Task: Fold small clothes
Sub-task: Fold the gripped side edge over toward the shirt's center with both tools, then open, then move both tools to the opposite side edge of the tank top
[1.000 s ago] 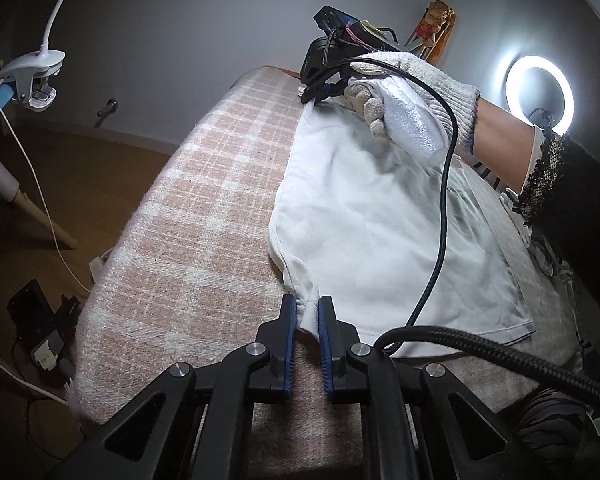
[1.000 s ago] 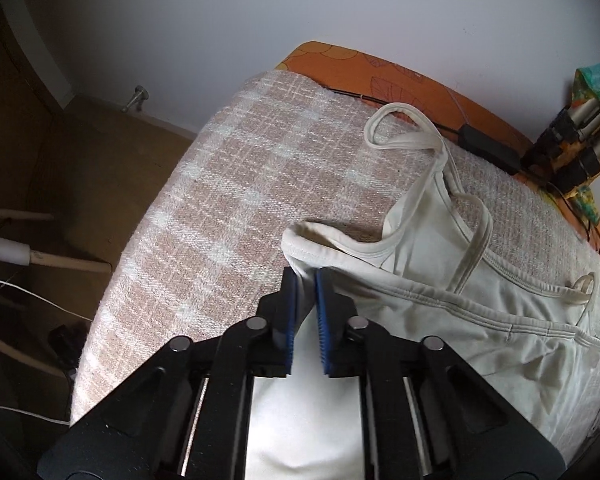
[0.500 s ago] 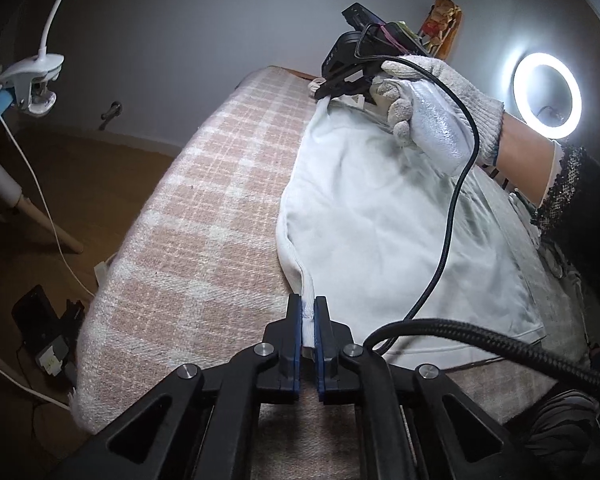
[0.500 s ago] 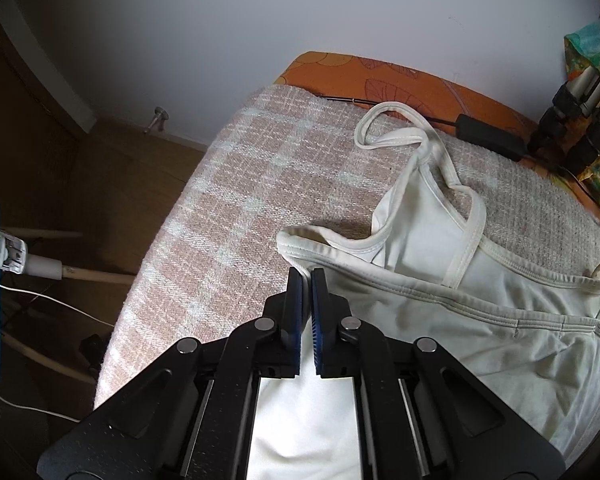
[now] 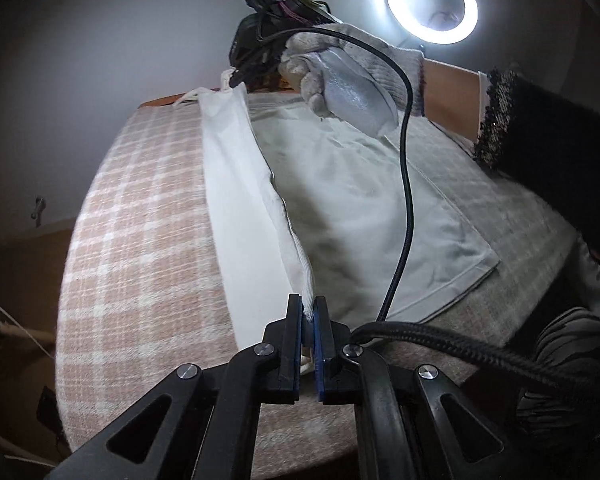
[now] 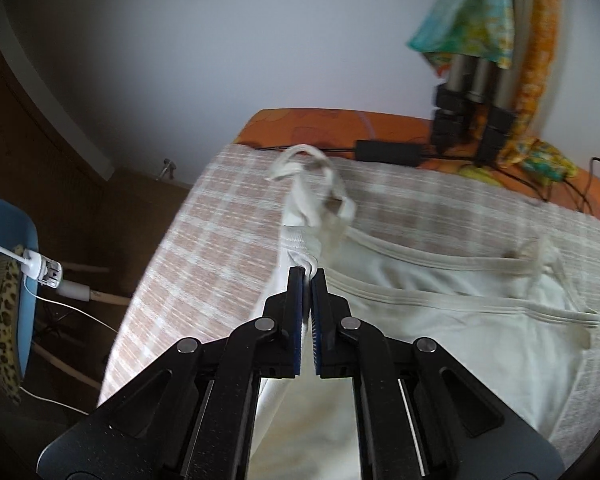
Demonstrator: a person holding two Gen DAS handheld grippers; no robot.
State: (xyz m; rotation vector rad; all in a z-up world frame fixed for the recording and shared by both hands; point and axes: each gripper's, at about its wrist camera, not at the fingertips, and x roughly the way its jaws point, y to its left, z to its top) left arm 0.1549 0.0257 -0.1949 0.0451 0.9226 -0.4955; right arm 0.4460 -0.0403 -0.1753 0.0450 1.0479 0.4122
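A cream strappy top (image 5: 352,200) lies on a pink-and-white checked blanket (image 5: 140,240). My left gripper (image 5: 309,312) is shut on the hem corner of the top's left edge, which is lifted off the blanket into a taut raised fold. At the far end of that edge, a gloved hand holds my right gripper (image 5: 236,76). In the right wrist view my right gripper (image 6: 307,276) is shut on the top (image 6: 440,320) at its upper corner below the knotted straps (image 6: 304,172). The rest of the top lies flat to the right.
A lit ring light (image 5: 431,0) stands behind the bed. A black cable (image 5: 404,184) hangs across the top. An orange sheet (image 6: 332,124) with a black power adapter (image 6: 388,152) and tripod legs (image 6: 468,120) lies at the far end. The floor drops off left, with a blue chair (image 6: 8,248).
Both grippers have closed fully on the top's left edge and lifted it off the blanket toward the right. The edge now stands up as a taut fold; the straps have bunched.
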